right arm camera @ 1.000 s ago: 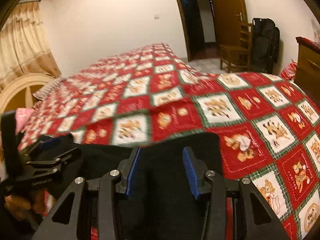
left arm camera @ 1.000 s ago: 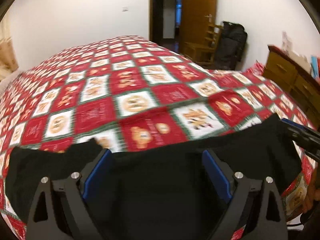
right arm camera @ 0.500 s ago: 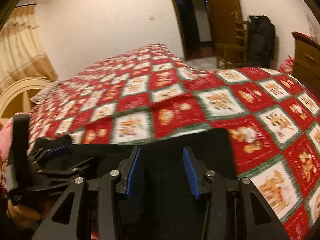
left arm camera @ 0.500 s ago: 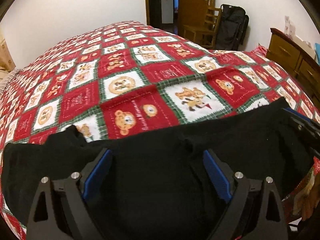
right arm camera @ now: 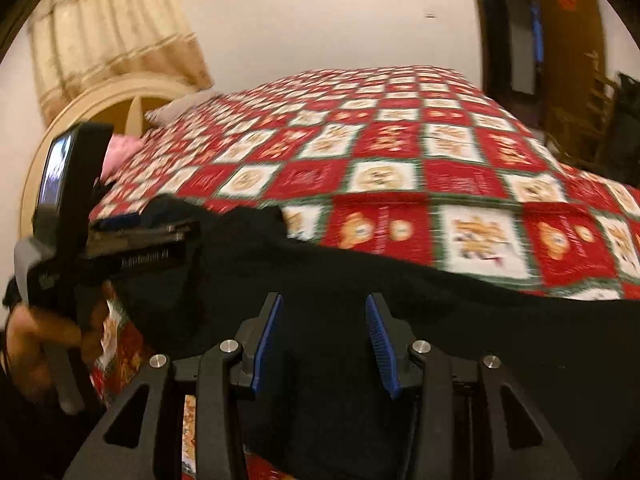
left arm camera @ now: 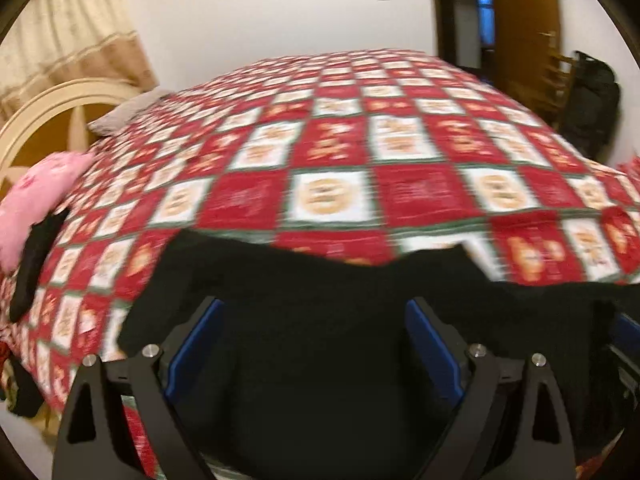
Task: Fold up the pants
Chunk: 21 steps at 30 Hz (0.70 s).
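Note:
Black pants (left arm camera: 280,276) lie spread along the near edge of the bed, on a red patchwork quilt (left arm camera: 400,188). My left gripper (left arm camera: 312,304) hovers over them with its blue pads wide apart, so it is open; only dark cloth shows between and below the pads. In the right wrist view the pants (right arm camera: 460,308) run from the left gripper (right arm camera: 176,232), held in a hand, across to the lower right. My right gripper (right arm camera: 323,298) stands above the cloth with a narrower gap between its pads, and nothing is visibly pinched. Both views are blurred.
A pink pillow (left arm camera: 36,200) and a dark garment (left arm camera: 36,256) lie at the bed's left side, by a cream arched headboard (left arm camera: 48,104) and a curtain (right arm camera: 120,36). At the far right are a wooden door (left arm camera: 524,32) and a chair with a black bag (left arm camera: 592,108).
Both views have swung left: headboard, curtain and pink pillow came into sight and the dresser left. Both grippers slid sideways over the pants. The jaw gaps look the same.

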Each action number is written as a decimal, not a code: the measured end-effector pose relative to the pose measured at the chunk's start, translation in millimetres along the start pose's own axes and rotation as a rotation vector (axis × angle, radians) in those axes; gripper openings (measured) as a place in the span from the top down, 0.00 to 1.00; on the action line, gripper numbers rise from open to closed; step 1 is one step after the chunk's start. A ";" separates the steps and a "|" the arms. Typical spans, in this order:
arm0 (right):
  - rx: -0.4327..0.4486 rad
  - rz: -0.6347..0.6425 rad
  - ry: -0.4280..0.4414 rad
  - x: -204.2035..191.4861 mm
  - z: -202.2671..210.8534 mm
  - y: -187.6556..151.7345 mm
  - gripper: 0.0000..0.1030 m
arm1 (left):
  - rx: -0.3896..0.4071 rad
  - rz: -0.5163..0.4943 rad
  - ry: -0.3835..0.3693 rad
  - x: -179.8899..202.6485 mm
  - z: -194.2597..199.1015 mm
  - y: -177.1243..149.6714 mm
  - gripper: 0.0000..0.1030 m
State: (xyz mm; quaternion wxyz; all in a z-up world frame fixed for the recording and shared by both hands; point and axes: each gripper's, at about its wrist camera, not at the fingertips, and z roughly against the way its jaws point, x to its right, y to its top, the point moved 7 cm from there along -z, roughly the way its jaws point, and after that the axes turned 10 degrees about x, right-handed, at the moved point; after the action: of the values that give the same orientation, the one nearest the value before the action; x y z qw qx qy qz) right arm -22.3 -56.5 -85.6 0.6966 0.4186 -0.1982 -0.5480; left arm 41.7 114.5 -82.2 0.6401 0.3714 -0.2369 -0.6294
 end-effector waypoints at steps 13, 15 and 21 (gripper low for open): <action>-0.052 -0.019 0.001 -3.5 -12.9 -23.0 0.52 | -0.025 0.050 0.127 -54.3 -10.3 -8.8 0.08; -0.054 -0.008 -0.003 -3.9 -13.3 -22.6 0.51 | -0.026 0.054 0.149 -62.7 -11.4 -10.0 0.09; -0.053 -0.005 -0.005 -4.3 -13.5 -22.8 0.50 | -0.058 0.100 0.208 -91.1 -14.4 -22.1 0.08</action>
State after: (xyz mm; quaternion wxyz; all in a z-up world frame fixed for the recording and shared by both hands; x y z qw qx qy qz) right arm -27.4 -48.7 -110.8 0.7057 0.3992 -0.1843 -0.5557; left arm 30.1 208.0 -93.1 0.7023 0.4038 -0.1688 -0.5614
